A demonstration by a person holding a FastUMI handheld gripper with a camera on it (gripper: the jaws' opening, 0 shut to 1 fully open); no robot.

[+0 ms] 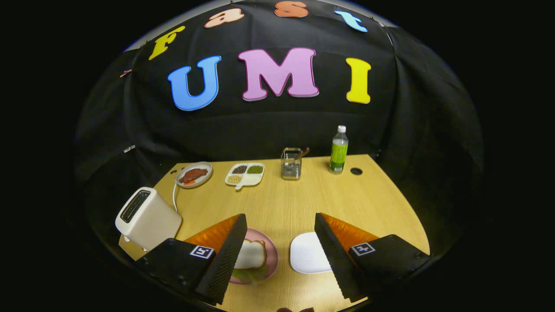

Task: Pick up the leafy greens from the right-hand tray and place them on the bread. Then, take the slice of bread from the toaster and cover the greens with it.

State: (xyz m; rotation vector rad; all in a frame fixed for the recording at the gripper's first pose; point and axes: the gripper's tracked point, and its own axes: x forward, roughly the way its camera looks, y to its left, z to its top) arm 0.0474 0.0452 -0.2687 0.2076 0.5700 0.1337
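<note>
jaws point(281, 255) wide and empty above the table point(303, 199). bread slice point(250, 255) covers greens point(250, 274) on pink plate point(272, 255), partly hidden by left finger. toaster point(147, 219) stands beside; white tray point(307, 253) half hidden.

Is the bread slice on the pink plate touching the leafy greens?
Touching: the gripper view shows the bread slice lying directly on the leafy greens, on the pink plate, beside the open claw.

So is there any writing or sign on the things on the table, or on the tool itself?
Bottle: a green label, too small to read.
Toaster: no writing that I can make out.
Gripper, open over the table with nothing between its fingers: it carries square black-and-white markers, one behind each finger. These are patterns, not words.
Nothing else here reads as text.
</note>
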